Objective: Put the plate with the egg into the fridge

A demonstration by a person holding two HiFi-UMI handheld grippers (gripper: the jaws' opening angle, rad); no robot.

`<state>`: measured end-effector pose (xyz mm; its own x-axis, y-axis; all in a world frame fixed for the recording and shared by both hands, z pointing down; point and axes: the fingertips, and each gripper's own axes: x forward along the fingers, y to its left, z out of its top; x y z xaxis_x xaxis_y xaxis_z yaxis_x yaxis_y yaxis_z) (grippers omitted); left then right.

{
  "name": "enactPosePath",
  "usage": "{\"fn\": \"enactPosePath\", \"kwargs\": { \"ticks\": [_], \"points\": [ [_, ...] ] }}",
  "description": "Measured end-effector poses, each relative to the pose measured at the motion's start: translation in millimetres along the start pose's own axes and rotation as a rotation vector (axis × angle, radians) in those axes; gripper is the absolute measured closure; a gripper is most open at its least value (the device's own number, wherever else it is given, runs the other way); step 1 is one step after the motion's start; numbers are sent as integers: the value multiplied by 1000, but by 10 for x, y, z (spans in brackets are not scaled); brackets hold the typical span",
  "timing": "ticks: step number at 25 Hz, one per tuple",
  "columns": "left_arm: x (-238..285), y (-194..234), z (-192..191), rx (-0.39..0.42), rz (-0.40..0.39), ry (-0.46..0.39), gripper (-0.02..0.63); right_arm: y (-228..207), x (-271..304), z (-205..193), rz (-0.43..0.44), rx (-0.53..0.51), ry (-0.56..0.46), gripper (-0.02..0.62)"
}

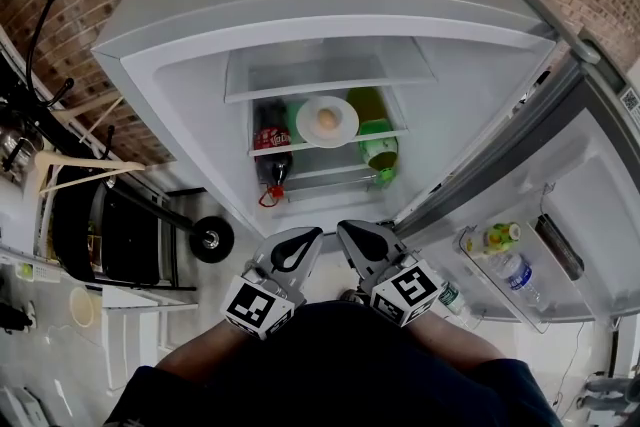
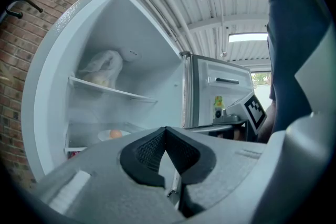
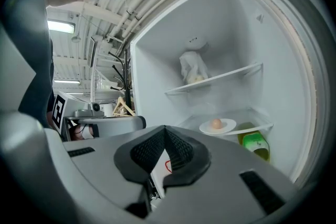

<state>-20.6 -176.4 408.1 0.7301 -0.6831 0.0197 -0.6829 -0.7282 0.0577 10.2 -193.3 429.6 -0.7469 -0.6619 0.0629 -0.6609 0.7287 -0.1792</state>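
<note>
The white plate (image 1: 327,121) with a brown egg (image 1: 327,118) on it rests on a glass shelf (image 1: 390,133) inside the open fridge (image 1: 200,85). It also shows in the right gripper view as the plate (image 3: 218,126) with the egg (image 3: 216,123), and in the left gripper view as the plate (image 2: 113,135). My left gripper (image 1: 303,237) and right gripper (image 1: 347,231) are both shut and empty, held side by side in front of the fridge, well back from the shelf.
A cola bottle (image 1: 272,147) and green bottles (image 1: 378,144) stand below and beside the plate. A white bag (image 3: 192,67) lies on the upper shelf. The open door (image 1: 560,215) at the right holds bottles (image 1: 515,273). A rack with hangers (image 1: 80,170) stands at the left.
</note>
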Motion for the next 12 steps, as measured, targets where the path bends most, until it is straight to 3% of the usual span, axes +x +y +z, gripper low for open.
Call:
{"fn": "enactPosePath", "kwargs": {
  "ticks": [12],
  "points": [
    [-33, 9, 64, 16, 1, 6, 601, 59, 23, 90, 18, -30, 6, 586]
  ]
}}
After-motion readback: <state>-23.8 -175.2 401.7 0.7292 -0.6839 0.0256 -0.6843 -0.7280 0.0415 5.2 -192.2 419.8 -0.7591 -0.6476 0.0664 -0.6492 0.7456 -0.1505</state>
